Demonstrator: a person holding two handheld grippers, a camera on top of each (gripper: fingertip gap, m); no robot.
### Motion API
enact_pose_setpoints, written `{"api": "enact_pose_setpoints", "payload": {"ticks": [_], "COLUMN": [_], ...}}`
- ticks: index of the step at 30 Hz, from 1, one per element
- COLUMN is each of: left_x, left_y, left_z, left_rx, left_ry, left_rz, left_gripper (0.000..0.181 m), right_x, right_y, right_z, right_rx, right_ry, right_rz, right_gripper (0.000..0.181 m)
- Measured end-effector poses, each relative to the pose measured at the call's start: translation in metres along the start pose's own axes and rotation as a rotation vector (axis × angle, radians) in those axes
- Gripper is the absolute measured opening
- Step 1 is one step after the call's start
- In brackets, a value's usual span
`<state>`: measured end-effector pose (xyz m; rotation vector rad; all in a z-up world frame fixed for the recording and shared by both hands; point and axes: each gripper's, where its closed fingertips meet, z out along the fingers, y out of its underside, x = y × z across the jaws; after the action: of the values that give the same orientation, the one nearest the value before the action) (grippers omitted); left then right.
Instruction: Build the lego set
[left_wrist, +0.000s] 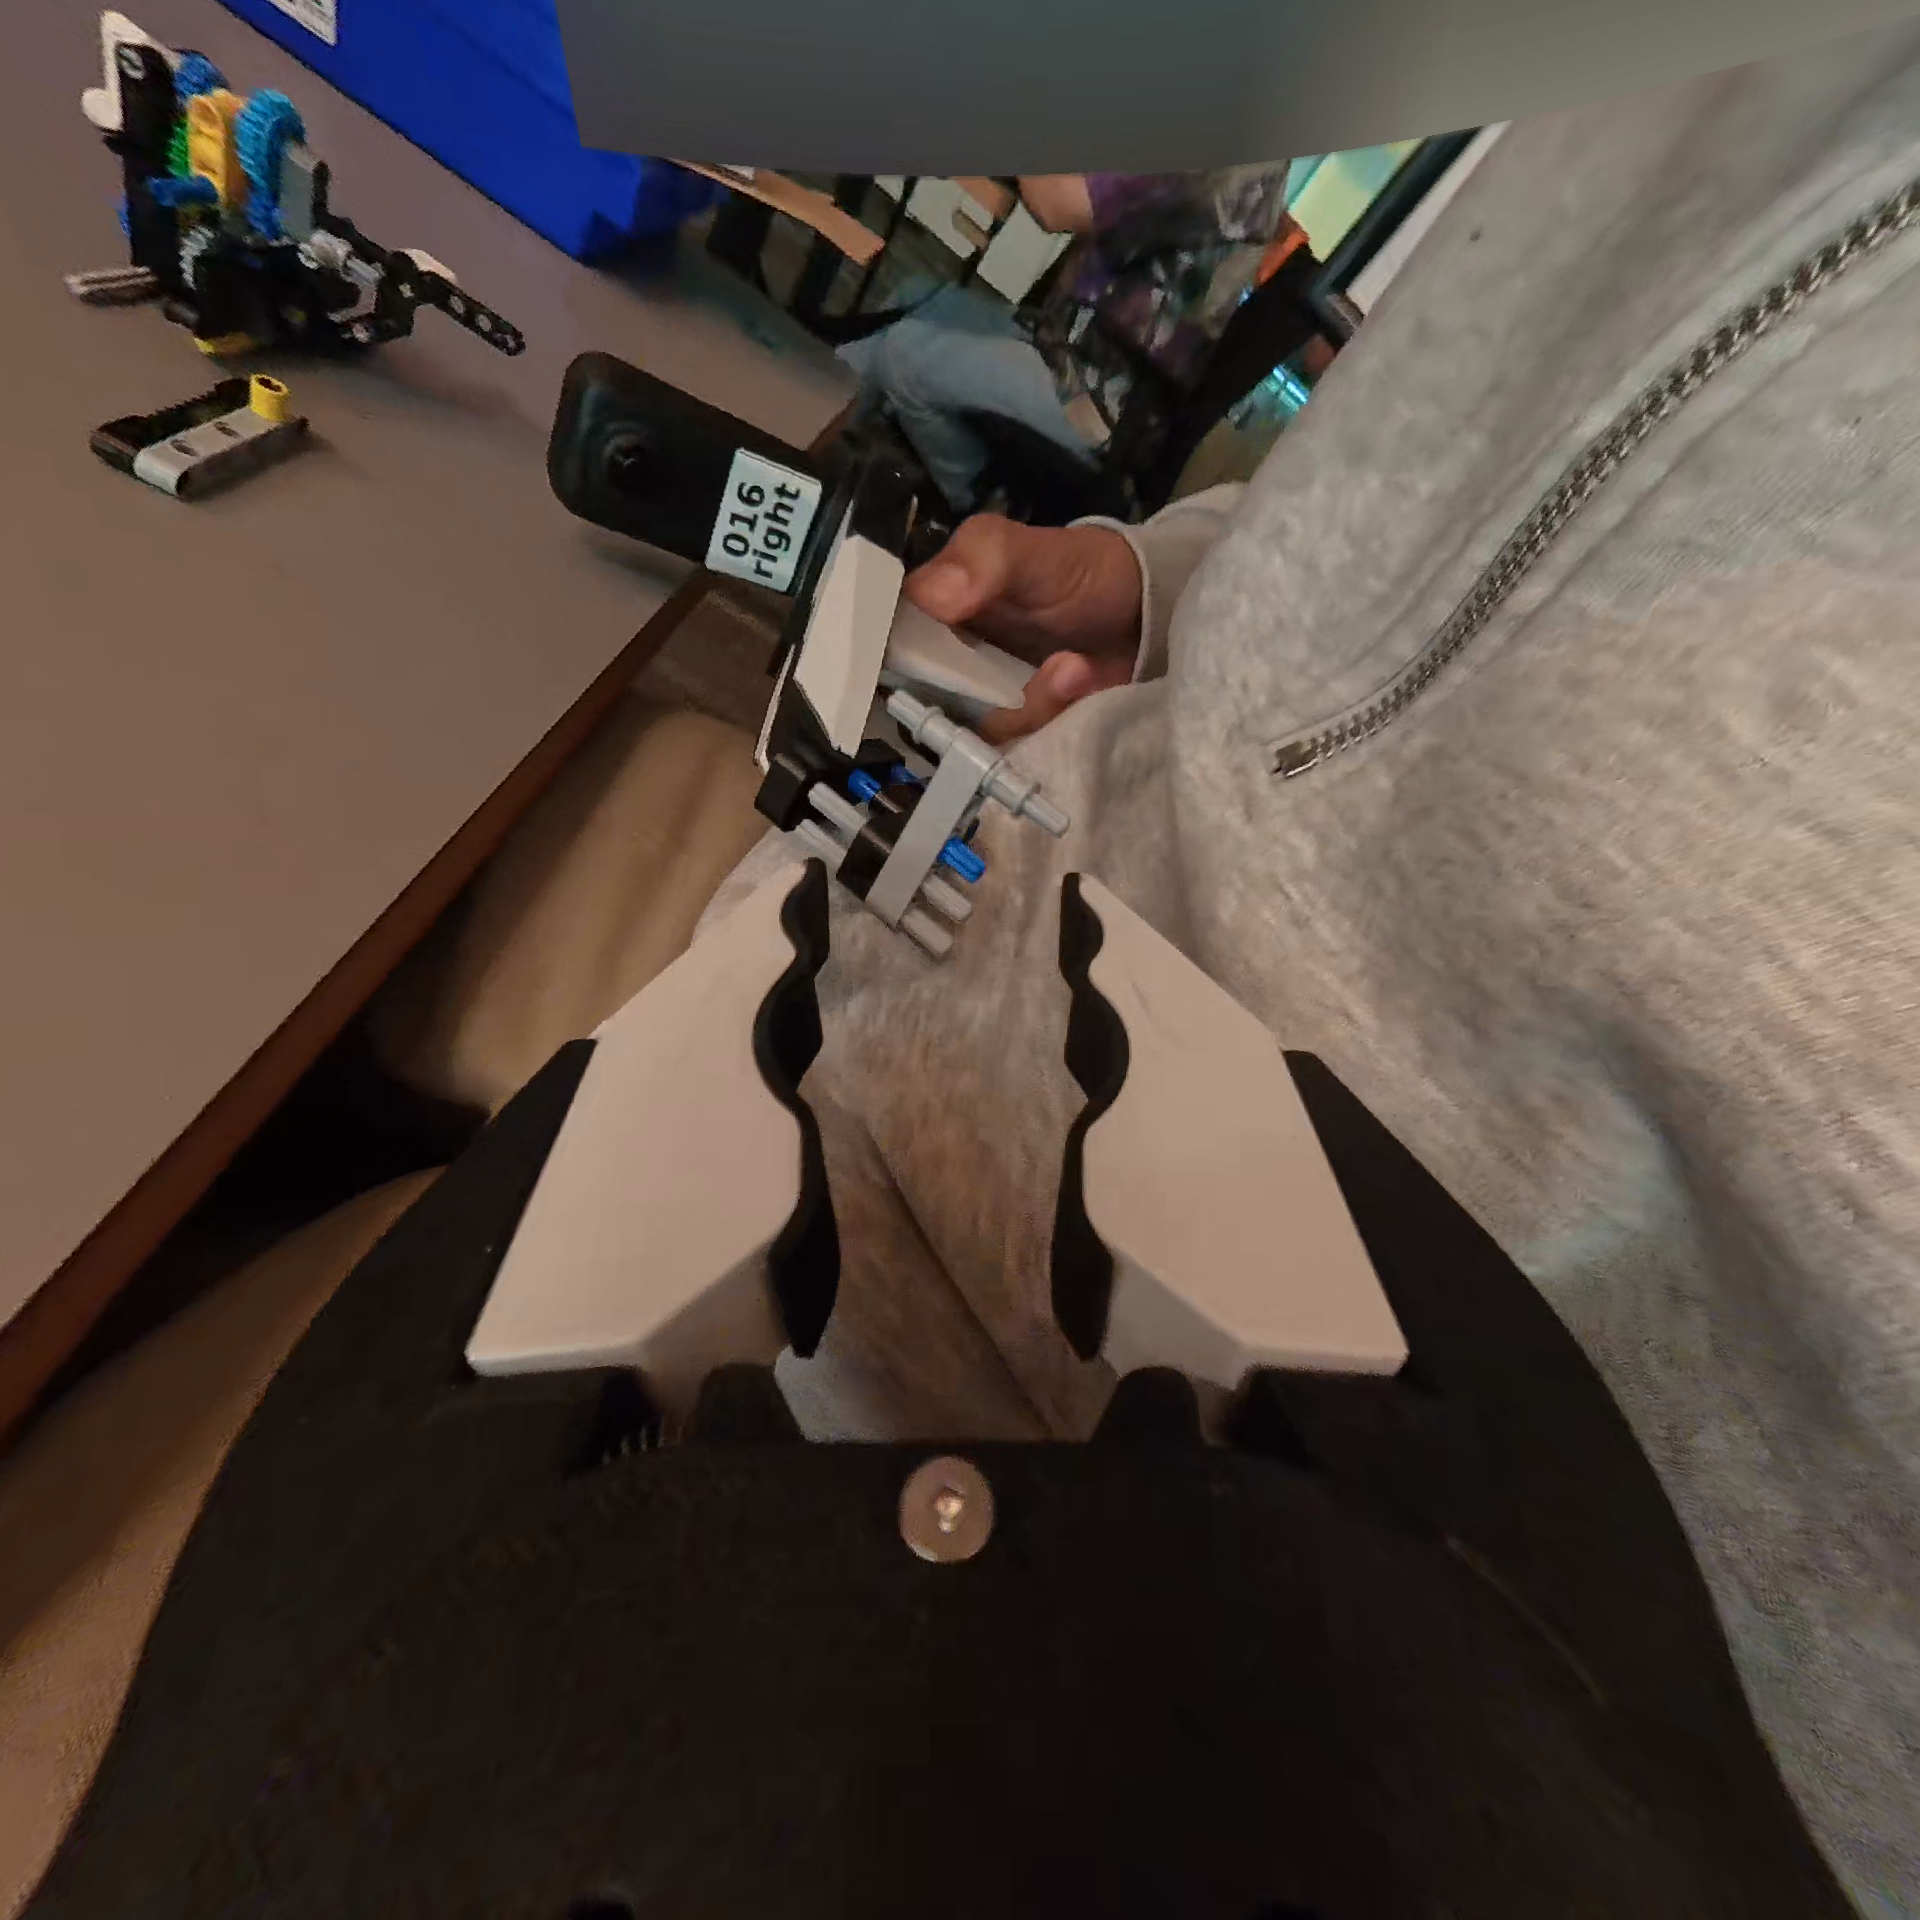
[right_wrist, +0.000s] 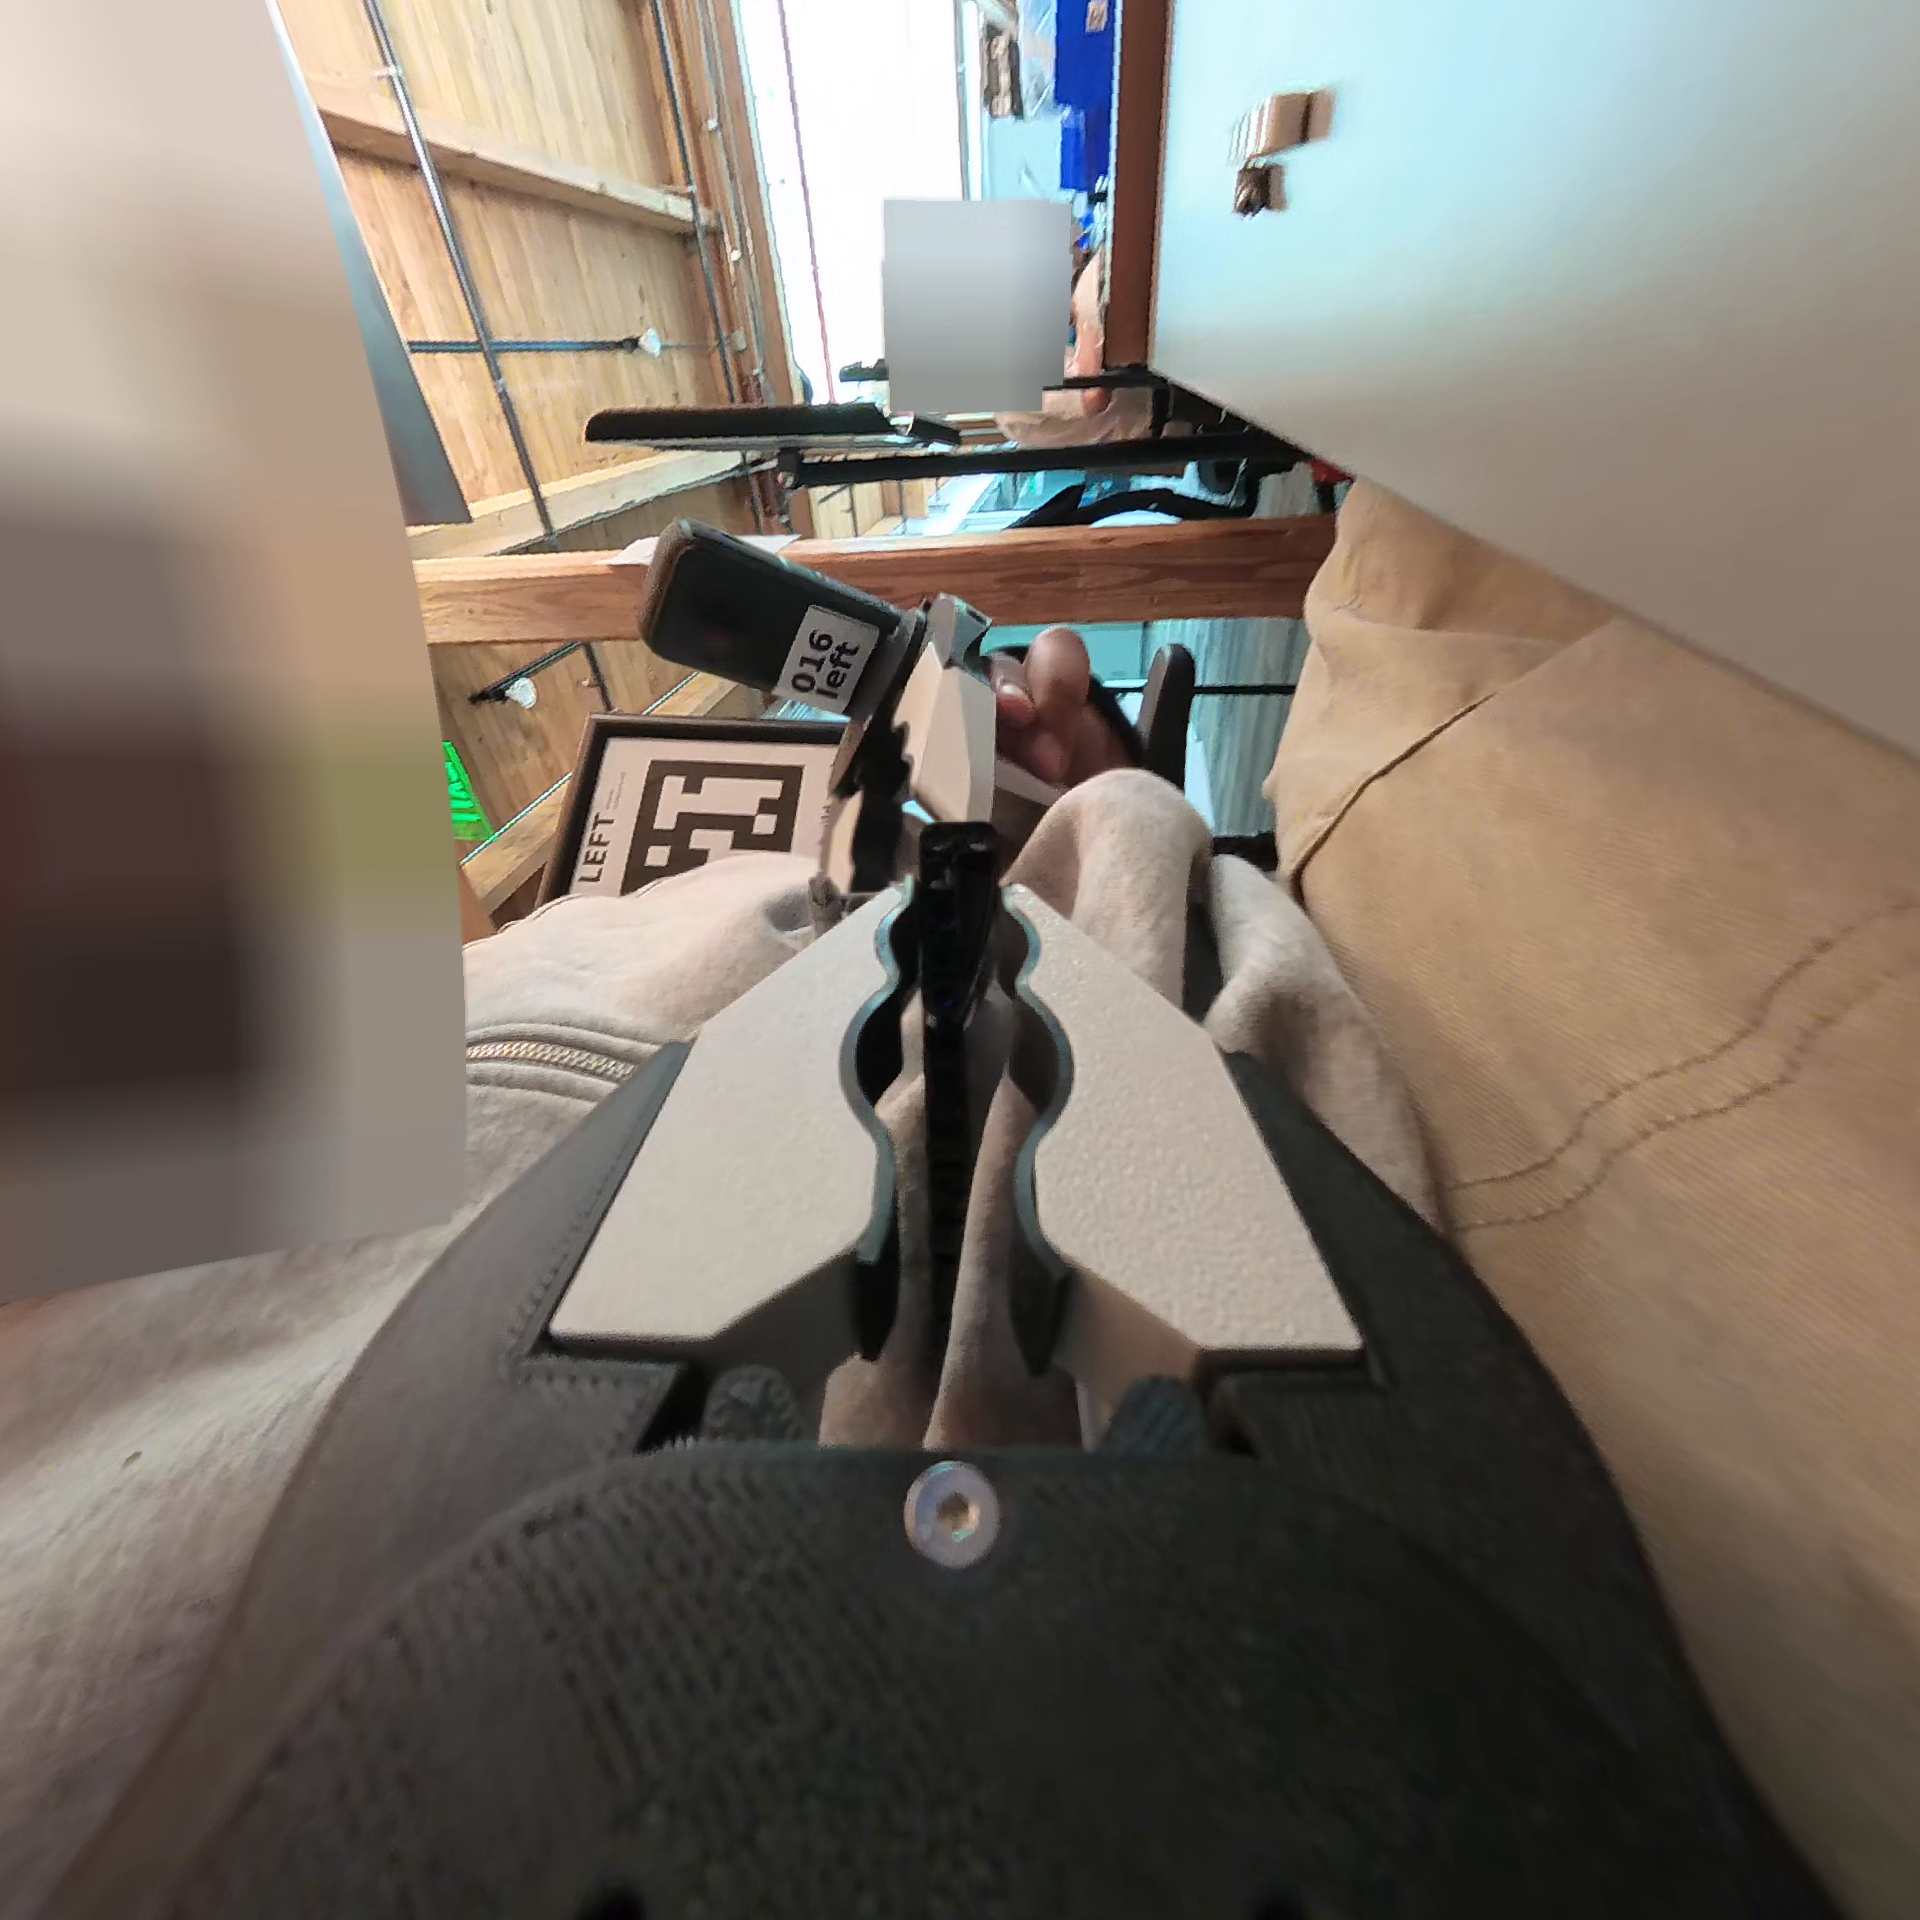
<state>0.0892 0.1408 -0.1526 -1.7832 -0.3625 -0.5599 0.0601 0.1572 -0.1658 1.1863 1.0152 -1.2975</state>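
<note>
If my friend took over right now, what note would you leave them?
Left tool: open, empty, held off the table's edge, pointing at the right tool.
Right tool: shut on the small piece, a black, grey and blue sub-build, held over the lap.
On the table: the big model, partly built, and a loose grey-black part.
Left to do: join the small piece and the loose part to the big model.

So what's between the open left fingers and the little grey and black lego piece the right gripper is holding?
Nothing solid: in the left wrist view only the person's grey sweatshirt shows behind the gap from the left gripper to the lego piece.
</note>
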Motion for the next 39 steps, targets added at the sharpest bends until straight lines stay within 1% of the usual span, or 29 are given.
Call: {"api": "enact_pose_setpoints", "payload": {"ticks": [5, 9, 13, 16, 22, 25, 29, 39], "left_x": [-0.002, -0.001, -0.002, -0.003, -0.002, -0.001, 0.0, 0.003], "left_y": [0.001, 0.005, 0.006, 0.006, 0.009, 0.011, 0.011, 0.014], "left_z": [-0.002, -0.001, 0.0, 0.001, 0.002, 0.003, 0.002, 0.005], "left_rx": [-0.025, -0.046, -0.054, -0.056, -0.078, -0.087, -0.088, -0.118], "left_ry": [-0.002, -0.007, -0.008, 0.004, 0.031, 0.034, 0.034, 0.006], "left_rz": [0.058, 0.086, 0.106, 0.122, 0.119, 0.121, 0.12, 0.147], "left_gripper": [0.021, 0.019, 0.021, 0.024, 0.024, 0.023, 0.016, 0.015], "right_x": [0.0, 0.0, 0.0, 0.001, 0.003, 0.004, 0.005, 0.008], "right_y": [0.002, 0.003, 0.003, 0.004, 0.006, 0.007, 0.008, 0.011], "right_z": [0.002, 0.002, 0.003, 0.004, 0.004, 0.004, 0.001, -0.001], "right_rx": [-0.016, -0.025, -0.034, -0.048, -0.062, -0.068, -0.072, -0.052], "right_ry": [-0.01, -0.002, 0.006, 0.028, 0.08, 0.085, 0.088, 0.182], "right_rz": [0.02, 0.022, 0.025, 0.015, -0.005, 0.004, 0.031, 0.086], "right_gripper": [0.013, 0.013, 0.012, 0.013, 0.013, 0.013, 0.013, 0.013]}}
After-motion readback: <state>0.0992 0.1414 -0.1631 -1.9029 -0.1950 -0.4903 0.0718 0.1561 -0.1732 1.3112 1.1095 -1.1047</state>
